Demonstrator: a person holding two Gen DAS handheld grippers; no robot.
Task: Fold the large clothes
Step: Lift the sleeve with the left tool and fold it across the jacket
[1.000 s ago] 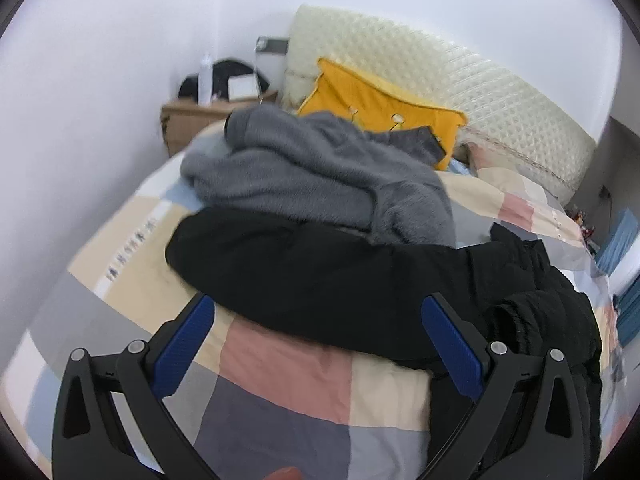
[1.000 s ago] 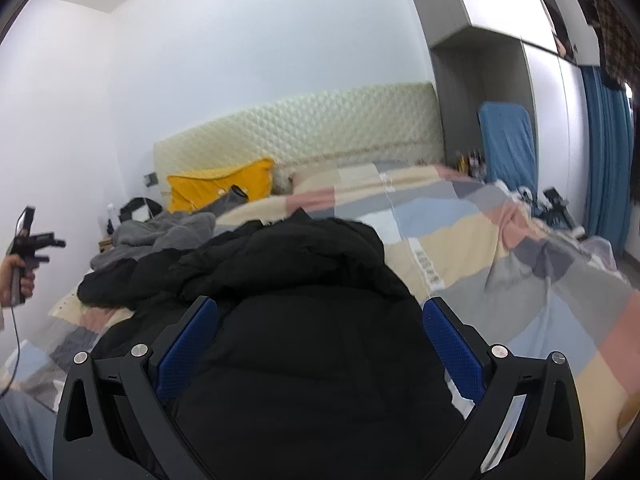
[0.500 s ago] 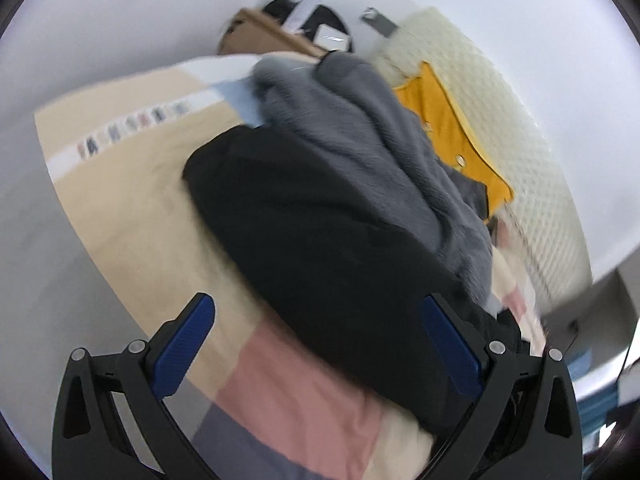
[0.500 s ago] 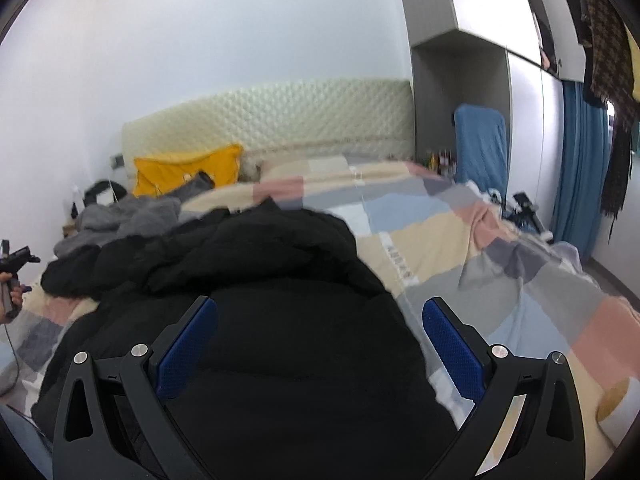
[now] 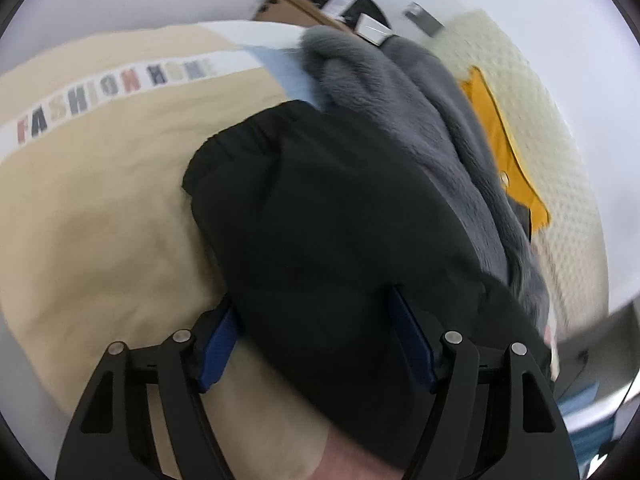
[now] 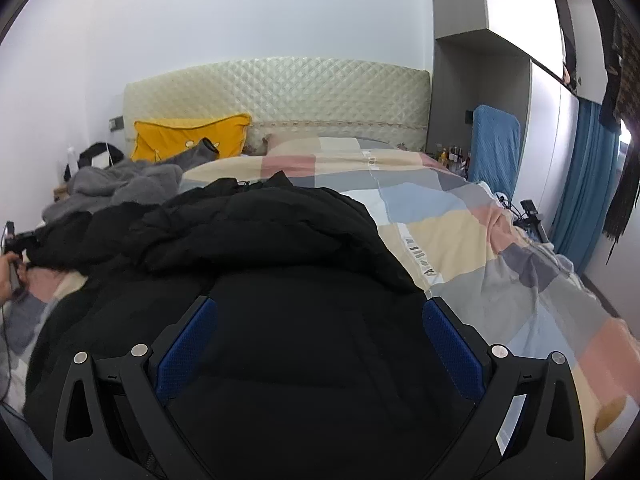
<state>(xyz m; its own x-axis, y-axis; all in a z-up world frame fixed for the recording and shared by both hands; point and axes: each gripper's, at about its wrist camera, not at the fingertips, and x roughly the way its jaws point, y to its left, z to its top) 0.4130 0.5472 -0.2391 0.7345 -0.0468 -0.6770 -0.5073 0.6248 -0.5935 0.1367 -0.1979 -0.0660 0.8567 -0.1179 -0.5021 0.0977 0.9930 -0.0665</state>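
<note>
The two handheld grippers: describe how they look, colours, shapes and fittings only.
Both match. The left gripper and right gripper each have two black plastic fingers built as open, triangulated frames with cut-out windows, joined by round silver rivets. Each fingertip carries a flat blue pad with a fine dotted texture. In the right wrist view, a thin dark cable hangs below the hand at the left edge.

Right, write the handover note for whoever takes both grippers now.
Left gripper: jaws have just been closing around one end of the black jacket; blur hides whether they grip.
Right gripper: jaws open over the jacket's body, holding nothing.
Jacket lies rumpled on the quilt, grey fleece heaped against it.
Done: no fold yet.
Left: spread and fold the jacket, then the fleece.
</note>
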